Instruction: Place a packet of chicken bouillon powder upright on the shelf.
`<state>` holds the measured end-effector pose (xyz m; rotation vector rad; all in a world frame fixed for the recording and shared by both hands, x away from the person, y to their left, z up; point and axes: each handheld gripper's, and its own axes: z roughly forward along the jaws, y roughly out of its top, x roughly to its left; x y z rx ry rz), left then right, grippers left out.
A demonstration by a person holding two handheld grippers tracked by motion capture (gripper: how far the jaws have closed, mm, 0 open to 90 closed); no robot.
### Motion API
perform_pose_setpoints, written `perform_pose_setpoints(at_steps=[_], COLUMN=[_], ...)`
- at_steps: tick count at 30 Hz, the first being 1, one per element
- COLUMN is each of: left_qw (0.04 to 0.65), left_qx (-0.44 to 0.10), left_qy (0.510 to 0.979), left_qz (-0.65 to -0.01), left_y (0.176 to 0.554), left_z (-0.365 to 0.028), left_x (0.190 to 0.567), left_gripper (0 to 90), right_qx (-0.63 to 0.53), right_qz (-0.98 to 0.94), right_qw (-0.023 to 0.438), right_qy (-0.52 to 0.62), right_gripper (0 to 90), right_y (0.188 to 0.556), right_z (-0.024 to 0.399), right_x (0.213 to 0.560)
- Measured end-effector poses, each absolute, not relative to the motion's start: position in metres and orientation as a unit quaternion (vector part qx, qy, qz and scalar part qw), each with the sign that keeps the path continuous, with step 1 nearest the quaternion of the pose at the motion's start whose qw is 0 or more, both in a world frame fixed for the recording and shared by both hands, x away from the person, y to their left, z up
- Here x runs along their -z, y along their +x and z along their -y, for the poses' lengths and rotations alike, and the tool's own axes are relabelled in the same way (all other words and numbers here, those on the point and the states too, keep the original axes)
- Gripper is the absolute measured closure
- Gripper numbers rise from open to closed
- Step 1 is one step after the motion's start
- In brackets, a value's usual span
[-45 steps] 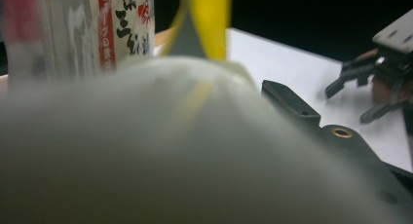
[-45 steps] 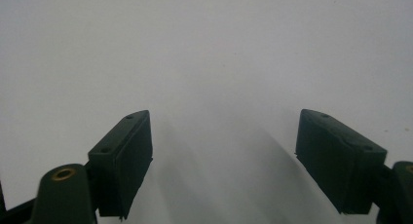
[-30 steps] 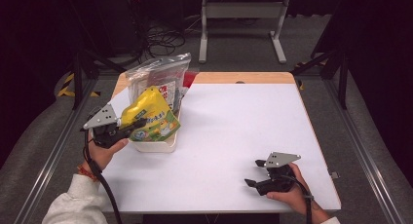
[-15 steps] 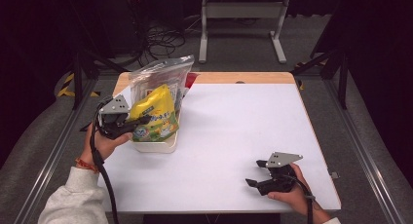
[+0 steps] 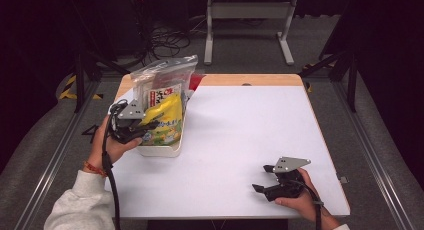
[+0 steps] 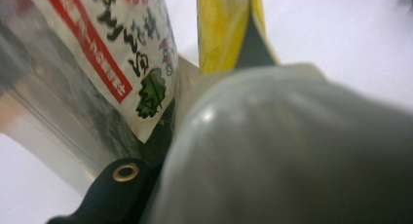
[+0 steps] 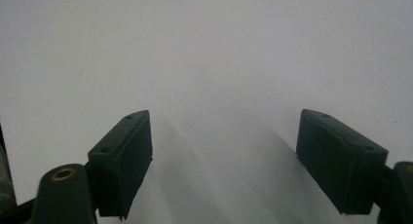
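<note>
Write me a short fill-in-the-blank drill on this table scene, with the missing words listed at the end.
1. The left gripper is shut on the ____ snack packet at the white plastic tray.
2. The right gripper rests on the white table with its jaws ____.
3. The clear zip bag stands in the tray on the far side of the yellow packet, toward the table's ____ edge.

Missing words: yellow; open; far

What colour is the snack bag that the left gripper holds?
The snack bag is mainly yellow, seen best in the high view.
</note>
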<state>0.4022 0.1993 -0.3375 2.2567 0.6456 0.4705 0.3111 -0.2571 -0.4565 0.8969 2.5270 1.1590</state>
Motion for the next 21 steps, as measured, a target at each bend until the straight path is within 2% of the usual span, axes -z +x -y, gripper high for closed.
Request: perform_pose_setpoints(at_steps=[5,21], left_qw=[0.399,0.435], left_qx=[-0.160,-0.149], left_qy=[0.862,0.841], left_qz=[-0.269,-0.285], left_y=[0.406,0.407], left_z=[-0.215,-0.229], left_x=[0.350,0.366], left_gripper=[90.0,90.0], right_qx=[-0.397,-0.399], right_qz=[-0.858,-0.860], right_qw=[0.110,0.116], right_qy=[0.307,0.298], right_gripper=[20.6,20.7], right_y=[0.311,0.310], right_z=[0.259,0.257], right_x=[0.456,0.452])
